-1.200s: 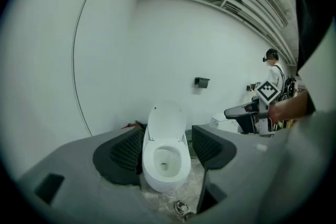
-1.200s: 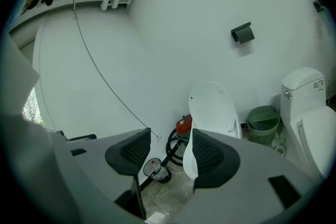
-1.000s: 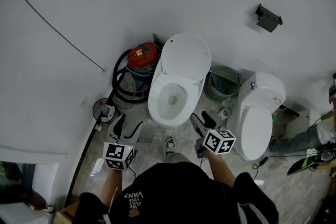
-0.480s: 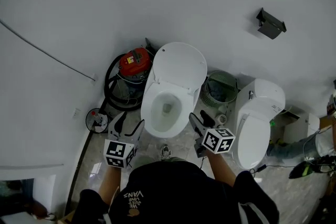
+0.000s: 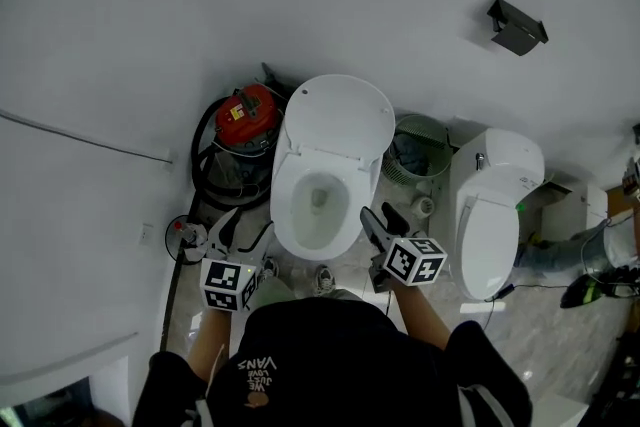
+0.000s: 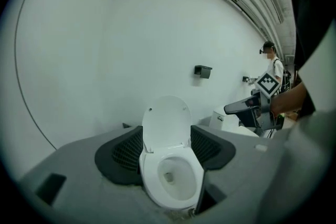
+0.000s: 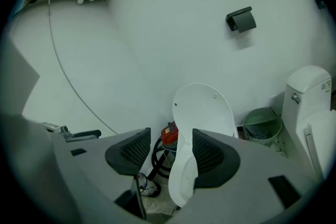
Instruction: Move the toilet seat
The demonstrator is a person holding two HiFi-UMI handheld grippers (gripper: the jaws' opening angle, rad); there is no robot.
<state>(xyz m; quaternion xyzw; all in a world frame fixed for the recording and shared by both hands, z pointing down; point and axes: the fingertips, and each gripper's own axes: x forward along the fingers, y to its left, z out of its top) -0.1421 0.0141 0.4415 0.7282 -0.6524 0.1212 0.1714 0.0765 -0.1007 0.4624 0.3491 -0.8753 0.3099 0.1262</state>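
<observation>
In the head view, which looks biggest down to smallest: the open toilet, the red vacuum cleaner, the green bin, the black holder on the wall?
1. open toilet
2. red vacuum cleaner, counting its hose; the body alone about matches the bin
3. green bin
4. black holder

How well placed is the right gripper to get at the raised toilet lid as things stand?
Probably yes. The right gripper, jaws open and empty, hovers beside the bowl's front rim, and nothing stands between it and the raised lid, though a forward lean looks needed.
</observation>
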